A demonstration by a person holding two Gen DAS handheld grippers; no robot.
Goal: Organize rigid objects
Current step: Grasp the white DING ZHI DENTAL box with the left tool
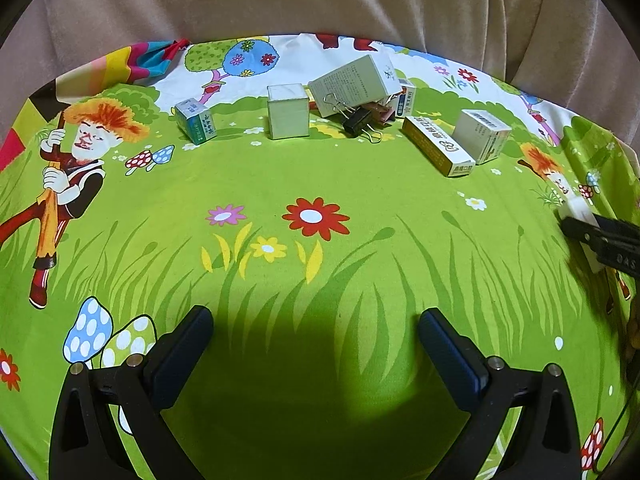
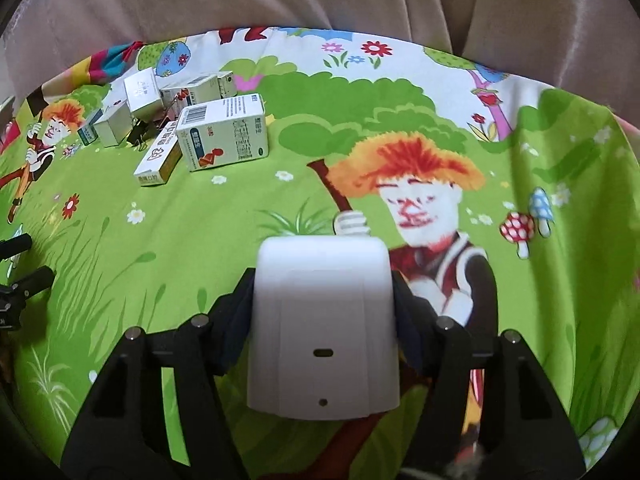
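My right tool (image 2: 324, 300) is clamped on a white rounded plastic case (image 2: 323, 328), a pad pressing on either side of it, above the cartoon-printed green cloth (image 2: 200, 240) on the table; a slot and a small round hole show on the case's near face, but no writing. My left tool (image 1: 316, 332) has its pads apart with nothing between them, over bare cloth printed with grass.

The other things sit in a cluster at the far side. From the right wrist view it lies far left: a white box with a barcode (image 2: 222, 134) and small blue print that I cannot read, and touching its left side a long yellow and white box (image 2: 158, 160) with Chinese characters too blurred to make out. From the left wrist view, further along stand a plain white cube box (image 1: 288, 111), a small box with green lettering (image 1: 196, 121), a tilted white box (image 1: 354, 84) covered in fine text, and black binder clips (image 1: 358, 122) in front of it.
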